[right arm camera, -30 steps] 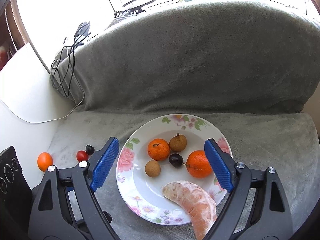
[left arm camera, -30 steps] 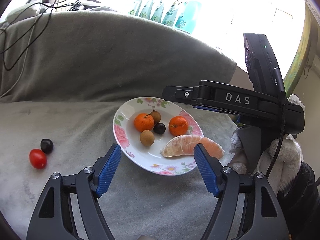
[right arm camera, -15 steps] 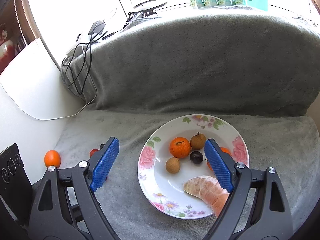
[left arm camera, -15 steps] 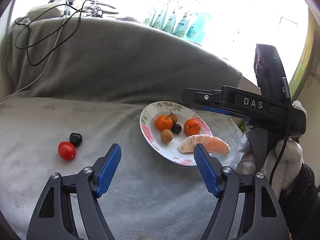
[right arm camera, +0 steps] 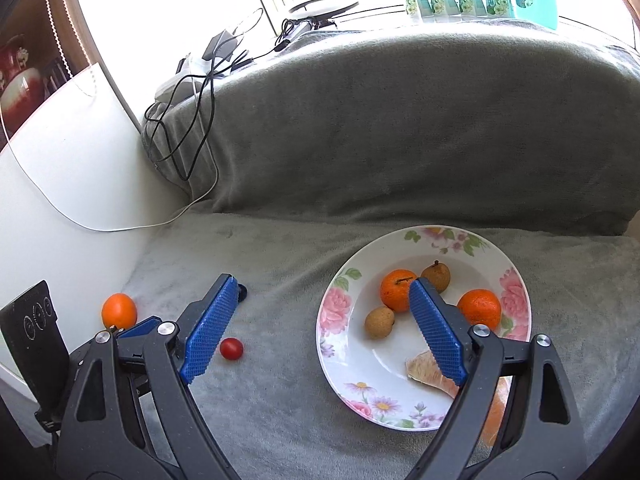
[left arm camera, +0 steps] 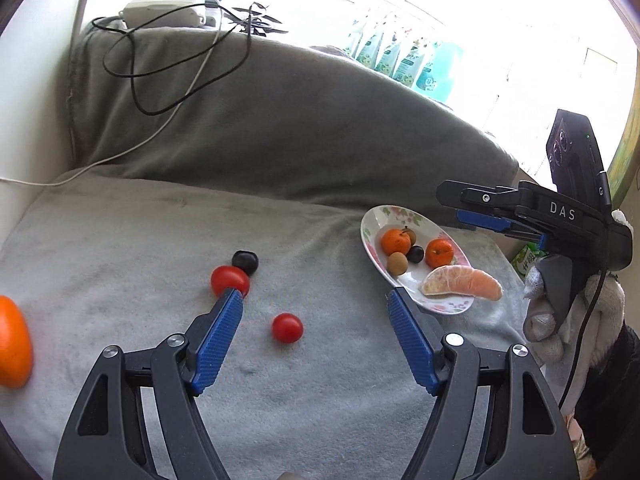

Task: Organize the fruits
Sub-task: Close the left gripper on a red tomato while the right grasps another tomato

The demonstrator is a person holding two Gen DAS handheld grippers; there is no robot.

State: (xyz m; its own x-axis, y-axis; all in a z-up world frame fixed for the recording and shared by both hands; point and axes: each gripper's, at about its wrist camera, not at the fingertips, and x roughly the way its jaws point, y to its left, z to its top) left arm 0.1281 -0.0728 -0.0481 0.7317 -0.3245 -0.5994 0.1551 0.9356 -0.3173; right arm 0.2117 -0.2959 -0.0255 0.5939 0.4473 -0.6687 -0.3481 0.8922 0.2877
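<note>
Hovering my left gripper over the loose fruit on the grey blanket, jaws spread wide and empty, nothing touching the blue pads. A small cherry tomato sits between the fingers' line of sight and looks like the natural next pick; a larger tomato lies just behind the left fingertip, touching a dark grape. One orange kumquat lies well apart at the left edge. The right gripper is also open and holding nothing, poised above the blanket beside the floral plate — I judge it is parked there to keep clear. The plate already carries two small oranges, two brown longans, a dark grape and a peeled citrus segment overhanging the rim, so the sorting is partly done. Risk — round fruit on soft pile may roll when pinched.
</note>
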